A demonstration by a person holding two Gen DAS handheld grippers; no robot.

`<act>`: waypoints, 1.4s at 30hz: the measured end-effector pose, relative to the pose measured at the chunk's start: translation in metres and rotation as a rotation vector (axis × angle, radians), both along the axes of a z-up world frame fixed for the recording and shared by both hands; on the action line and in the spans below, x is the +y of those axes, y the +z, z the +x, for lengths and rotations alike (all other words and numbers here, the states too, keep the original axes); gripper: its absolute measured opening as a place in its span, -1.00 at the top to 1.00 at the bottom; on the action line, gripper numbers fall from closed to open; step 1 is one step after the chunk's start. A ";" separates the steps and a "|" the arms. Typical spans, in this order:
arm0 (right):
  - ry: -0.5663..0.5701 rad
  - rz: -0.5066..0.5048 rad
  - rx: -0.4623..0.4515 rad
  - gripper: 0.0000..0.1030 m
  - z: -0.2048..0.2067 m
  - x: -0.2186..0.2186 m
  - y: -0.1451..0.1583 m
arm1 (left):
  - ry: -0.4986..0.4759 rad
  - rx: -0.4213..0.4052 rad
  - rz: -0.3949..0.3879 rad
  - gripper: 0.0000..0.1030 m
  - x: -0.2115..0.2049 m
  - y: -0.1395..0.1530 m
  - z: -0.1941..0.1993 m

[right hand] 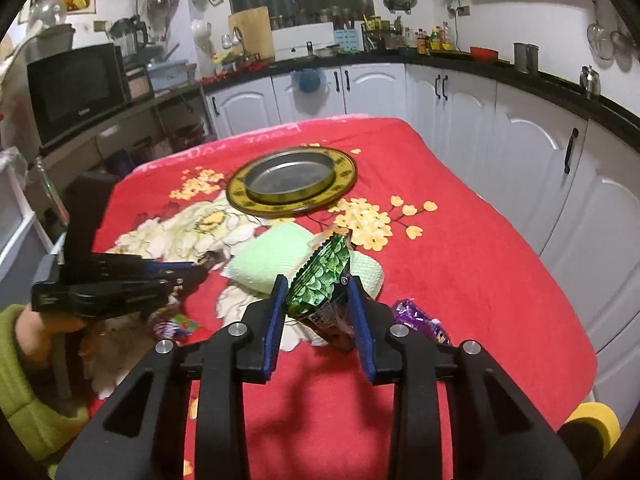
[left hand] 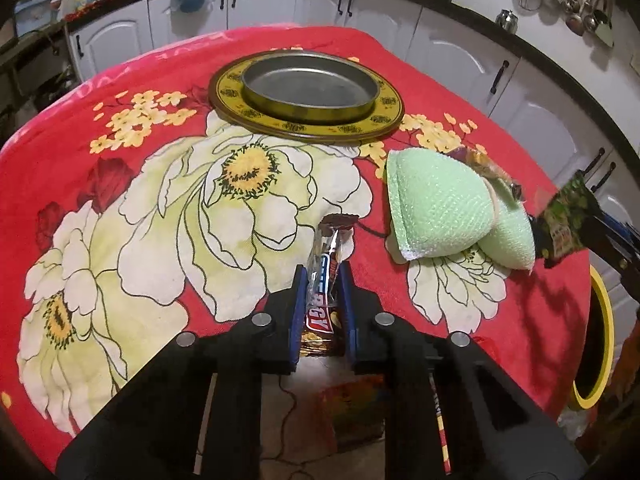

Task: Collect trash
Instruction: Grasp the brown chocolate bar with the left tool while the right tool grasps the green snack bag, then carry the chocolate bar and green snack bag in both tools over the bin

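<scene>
My left gripper (left hand: 323,276) is shut on a brown and white chocolate-bar wrapper (left hand: 326,256) that stands up between the blue pads, just over the red flowered cloth (left hand: 160,80). In the right wrist view the same left gripper (right hand: 200,271) shows at the left, held by a hand in a green sleeve. My right gripper (right hand: 317,280) is shut on a green leaf-print snack packet (right hand: 324,268), held above the cloth near the table's right side. The left wrist view shows that packet (left hand: 568,212) at the far right edge.
A metal pan (left hand: 308,92) sits on a yellow-rimmed tray (left hand: 228,92) at the table's far middle. Two pale green scrub pads (left hand: 436,204) lie right of centre. A purple wrapper (right hand: 420,318) and a colourful wrapper (right hand: 178,326) lie near the front. A yellow-rimmed bin (left hand: 598,340) stands beside the table's right edge.
</scene>
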State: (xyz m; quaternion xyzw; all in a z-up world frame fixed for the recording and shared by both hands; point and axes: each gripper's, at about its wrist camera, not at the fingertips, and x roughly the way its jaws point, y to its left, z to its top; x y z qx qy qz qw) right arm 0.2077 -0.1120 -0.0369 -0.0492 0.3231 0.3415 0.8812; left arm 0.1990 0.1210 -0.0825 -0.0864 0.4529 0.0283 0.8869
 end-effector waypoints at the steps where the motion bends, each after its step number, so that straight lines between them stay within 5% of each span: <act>1: 0.000 0.007 -0.002 0.45 -0.003 -0.001 0.001 | 0.004 -0.011 0.000 0.81 0.000 0.003 -0.001; 7: 0.006 0.078 0.008 0.50 -0.023 -0.015 0.013 | 0.012 -0.139 -0.015 0.83 -0.004 0.041 -0.016; 8: 0.009 0.089 0.009 0.72 -0.026 -0.017 0.015 | 0.006 -0.154 -0.019 0.83 -0.006 0.047 -0.019; 12: 0.027 0.114 0.022 0.74 -0.039 -0.019 0.021 | -0.030 -0.202 -0.020 0.83 -0.020 0.064 -0.028; 42: -0.181 0.197 -0.075 0.90 -0.083 -0.124 0.054 | -0.269 -0.348 -0.023 0.83 -0.125 0.104 -0.068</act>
